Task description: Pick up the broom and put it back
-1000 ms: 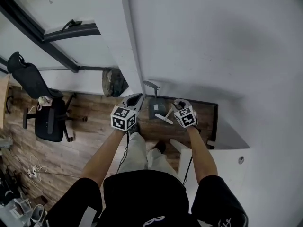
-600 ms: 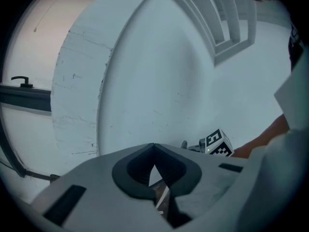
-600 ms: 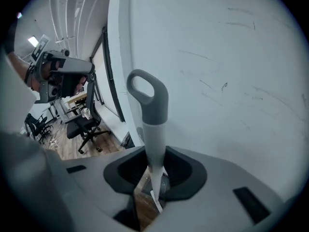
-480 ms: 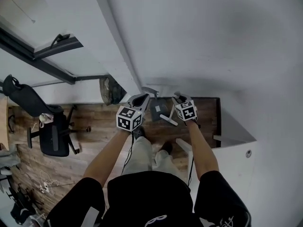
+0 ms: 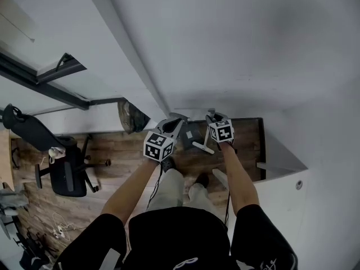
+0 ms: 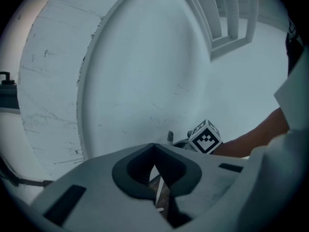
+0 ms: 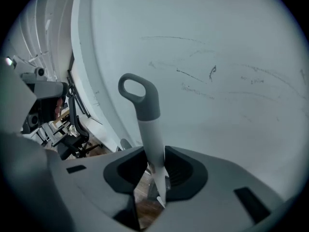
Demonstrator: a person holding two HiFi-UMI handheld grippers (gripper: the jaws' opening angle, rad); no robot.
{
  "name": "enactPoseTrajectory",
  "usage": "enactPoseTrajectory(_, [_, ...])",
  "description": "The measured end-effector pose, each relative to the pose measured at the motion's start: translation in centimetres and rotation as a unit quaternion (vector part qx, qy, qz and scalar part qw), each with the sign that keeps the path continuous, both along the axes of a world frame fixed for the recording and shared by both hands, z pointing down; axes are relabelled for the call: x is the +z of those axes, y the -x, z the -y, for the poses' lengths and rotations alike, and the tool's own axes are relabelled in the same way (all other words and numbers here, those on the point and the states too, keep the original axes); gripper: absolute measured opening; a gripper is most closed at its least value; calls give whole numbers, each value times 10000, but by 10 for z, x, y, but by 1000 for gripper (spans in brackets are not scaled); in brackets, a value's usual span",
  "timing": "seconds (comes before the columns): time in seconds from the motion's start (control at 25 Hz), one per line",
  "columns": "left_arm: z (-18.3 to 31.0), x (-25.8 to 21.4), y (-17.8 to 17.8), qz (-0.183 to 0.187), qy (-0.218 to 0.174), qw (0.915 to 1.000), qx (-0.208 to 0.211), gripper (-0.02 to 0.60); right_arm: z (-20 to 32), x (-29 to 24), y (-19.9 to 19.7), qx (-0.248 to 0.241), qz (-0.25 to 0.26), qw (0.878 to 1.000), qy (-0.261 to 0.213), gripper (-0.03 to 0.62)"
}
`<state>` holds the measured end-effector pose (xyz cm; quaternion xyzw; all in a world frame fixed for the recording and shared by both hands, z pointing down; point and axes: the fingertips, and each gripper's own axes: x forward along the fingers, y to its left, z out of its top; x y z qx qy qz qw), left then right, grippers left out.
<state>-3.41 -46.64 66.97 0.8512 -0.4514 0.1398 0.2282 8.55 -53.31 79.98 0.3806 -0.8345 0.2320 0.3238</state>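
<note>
Room: white wall (image 5: 242, 49) meets a wooden floor (image 5: 112, 151); an office chair (image 5: 64, 170) stands well off to the left.
Broom (image 7: 149, 124): white handle with a grey loop end, held up close to the wall. We cannot tell whether its head touches the floor.
Right gripper (image 7: 155, 152): fingers clamp the handle just below the loop.
Left gripper (image 6: 154, 146): fingers closed on nothing, near the right one.
Step in hand: we judge this to be the carry to the wall foot, where a grey dustpan-like piece (image 5: 190, 133) sits.
Doing it well: we keep the handle near vertical, lower it until the head bears on the floor, and rest the loop end against the wall before loosening the fingers.
Risk: with one grip high on a long shaft, we expect it may pivot or slide along the wall.
</note>
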Motion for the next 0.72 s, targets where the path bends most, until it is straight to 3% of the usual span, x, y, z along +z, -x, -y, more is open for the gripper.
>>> enactPoseTrajectory(0.28, [10, 3, 4, -13, 28, 10000, 73, 17, 22, 7, -1, 387, -46, 9991, 191, 117])
enactPoseTrajectory(0.72, [25, 5, 14, -143, 40, 9999, -81, 17, 37, 16, 2, 601, 21, 9967, 539, 138])
